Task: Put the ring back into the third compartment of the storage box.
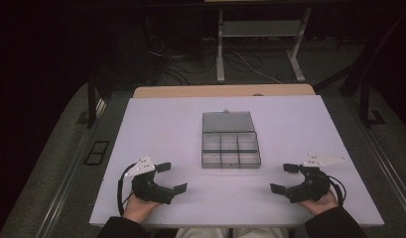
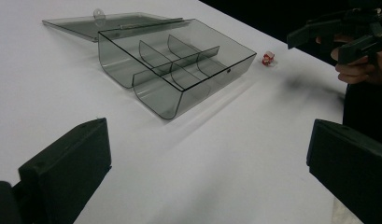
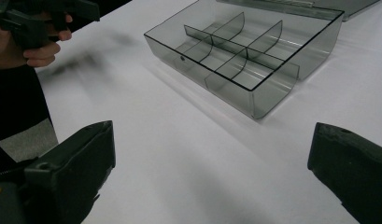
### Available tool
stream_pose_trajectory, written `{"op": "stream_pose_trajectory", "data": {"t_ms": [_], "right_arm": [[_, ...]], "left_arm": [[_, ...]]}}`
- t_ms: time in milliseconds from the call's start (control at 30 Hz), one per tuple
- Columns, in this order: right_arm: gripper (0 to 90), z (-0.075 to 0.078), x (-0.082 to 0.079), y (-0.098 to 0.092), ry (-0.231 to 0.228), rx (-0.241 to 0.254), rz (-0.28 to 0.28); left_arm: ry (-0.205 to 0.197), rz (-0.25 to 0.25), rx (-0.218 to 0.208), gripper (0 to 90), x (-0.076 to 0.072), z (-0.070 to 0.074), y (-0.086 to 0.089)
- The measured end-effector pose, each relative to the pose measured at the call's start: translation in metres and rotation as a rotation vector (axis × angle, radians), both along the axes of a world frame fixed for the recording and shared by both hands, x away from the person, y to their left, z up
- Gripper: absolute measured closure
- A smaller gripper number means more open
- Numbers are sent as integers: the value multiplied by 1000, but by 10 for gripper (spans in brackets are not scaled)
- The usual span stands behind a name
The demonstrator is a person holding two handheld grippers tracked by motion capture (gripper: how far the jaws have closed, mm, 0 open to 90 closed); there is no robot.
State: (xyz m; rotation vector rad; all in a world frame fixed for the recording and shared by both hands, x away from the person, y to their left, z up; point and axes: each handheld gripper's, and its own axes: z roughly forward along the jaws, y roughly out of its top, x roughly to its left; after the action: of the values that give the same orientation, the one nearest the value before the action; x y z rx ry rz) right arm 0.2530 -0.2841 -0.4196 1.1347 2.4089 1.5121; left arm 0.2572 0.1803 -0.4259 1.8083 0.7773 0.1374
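A clear grey compartment box sits mid-table with its lid laid open flat behind it; the compartments look empty. My left gripper rests near the front edge, left of the box, open with nothing between its jaws. My right gripper mirrors it on the right, also open and holding nothing. In the left gripper view the box lies ahead, and a tiny red and white piece sits on the table beyond it, near the right gripper. The right gripper view has the box and the left gripper.
The white table has bare surface all around the box. A wooden board lines its far edge. Beyond it stand white desk legs and cables on a dark floor. Metal rails run along both sides.
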Motion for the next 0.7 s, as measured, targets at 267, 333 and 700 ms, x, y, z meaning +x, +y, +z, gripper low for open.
{"op": "stream_pose_trajectory", "data": {"t_ms": [267,333,700], "right_arm": [[7,0,0,-1,0,3,3],[7,0,0,0,8,3,0],[7,0,1,1,12,-12,24]], "left_arm": [[-1,-9,5,0,0,0,-2],[0,-7,3,0,0,0,-2],[-2,-7,18,0,0,-1,-2]]}}
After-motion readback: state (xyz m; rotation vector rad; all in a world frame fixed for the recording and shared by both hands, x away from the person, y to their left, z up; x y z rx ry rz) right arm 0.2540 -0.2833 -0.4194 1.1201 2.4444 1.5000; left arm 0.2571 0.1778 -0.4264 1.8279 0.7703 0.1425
